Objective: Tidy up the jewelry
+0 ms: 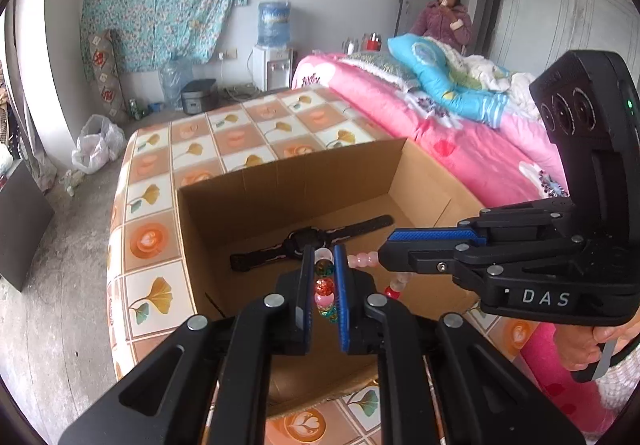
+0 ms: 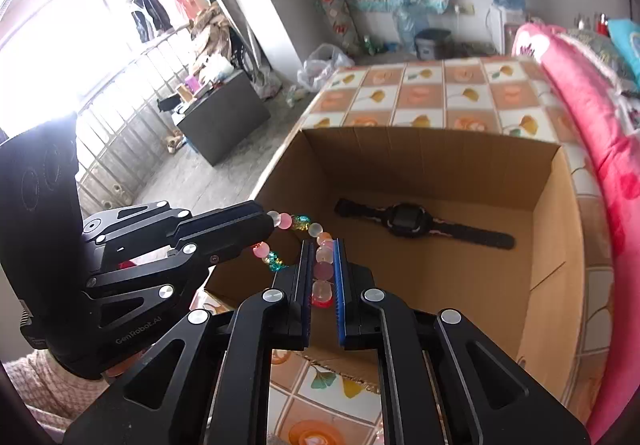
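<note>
A bead bracelet (image 1: 325, 287) of pink, red, clear and glittery beads hangs between both grippers over the front of an open cardboard box (image 1: 280, 181). My left gripper (image 1: 323, 257) is shut on one side of it. My right gripper (image 2: 323, 249) is shut on the other side (image 2: 323, 265). The right gripper reaches in from the right in the left wrist view (image 1: 384, 251); the left gripper reaches in from the left in the right wrist view (image 2: 269, 223). A black wristwatch (image 1: 310, 241) lies flat on the box floor (image 2: 420, 225).
The box (image 2: 552, 205) stands on a table with a tiled orange and white cloth (image 1: 240, 133). A bed with pink bedding (image 1: 460, 137) runs along the right. A person (image 1: 444, 17) sits at the far end. A dark cabinet (image 2: 224, 113) stands on the floor to the left.
</note>
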A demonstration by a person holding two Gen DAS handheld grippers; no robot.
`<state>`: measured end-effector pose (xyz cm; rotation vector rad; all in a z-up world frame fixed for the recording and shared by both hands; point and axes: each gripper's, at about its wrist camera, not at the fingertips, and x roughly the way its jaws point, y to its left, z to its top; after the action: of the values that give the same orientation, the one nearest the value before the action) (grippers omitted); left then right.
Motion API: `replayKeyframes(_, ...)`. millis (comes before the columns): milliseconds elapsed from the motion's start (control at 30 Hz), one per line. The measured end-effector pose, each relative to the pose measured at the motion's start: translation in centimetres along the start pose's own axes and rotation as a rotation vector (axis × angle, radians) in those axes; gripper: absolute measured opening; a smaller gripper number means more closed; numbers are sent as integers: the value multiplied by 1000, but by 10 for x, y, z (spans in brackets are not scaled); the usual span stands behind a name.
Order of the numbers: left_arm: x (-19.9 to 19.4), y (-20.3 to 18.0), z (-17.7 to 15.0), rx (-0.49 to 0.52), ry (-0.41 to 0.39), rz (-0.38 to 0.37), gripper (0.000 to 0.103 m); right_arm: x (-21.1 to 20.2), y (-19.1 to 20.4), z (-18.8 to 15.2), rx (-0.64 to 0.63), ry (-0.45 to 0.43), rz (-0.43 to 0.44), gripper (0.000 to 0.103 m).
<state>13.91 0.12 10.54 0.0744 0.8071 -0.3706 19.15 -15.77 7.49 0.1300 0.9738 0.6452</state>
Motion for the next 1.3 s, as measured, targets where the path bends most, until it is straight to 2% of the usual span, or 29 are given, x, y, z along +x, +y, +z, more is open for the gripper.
replayKeyframes(200,46,15,-12,-18,177,44,10,57,-21,8,43,209,28,8)
replayKeyframes(233,53,16,-13,-14,209,56,10,64,-23,10,50,239,28,12)
replayKeyframes(367,69,24,-15,-21,247,105,12,75,-31,13,80,249,23,17)
replayKeyframes(533,58,31,-17,-56,198,128,12,56,-37,5,98,180,34,19)
replayKeyframes(667,31,29,-20,-85,96,121,12,26,-40,-6,97,107,33,19)
replayKeyframes(767,4,24,-28,-112,8,80,15,0,-39,-21,87,51,41,21)
replayKeyframes(933,-35,10,-65,-143,-106,-49,19,-46,-35,-64,106,-17,79,23)
replayKeyframes(1067,-45,-2,-101,-180,-109,-151,21,-54,-26,-100,106,12,62,28)
replayKeyframes(1200,-27,-12,-127,-212,-49,-154,22,-41,-39,-115,168,43,-1,28)
replayKeyframes(1300,-13,-14,-138,-238,-21,-149,22,-36,-55,-110,212,28,-63,28)
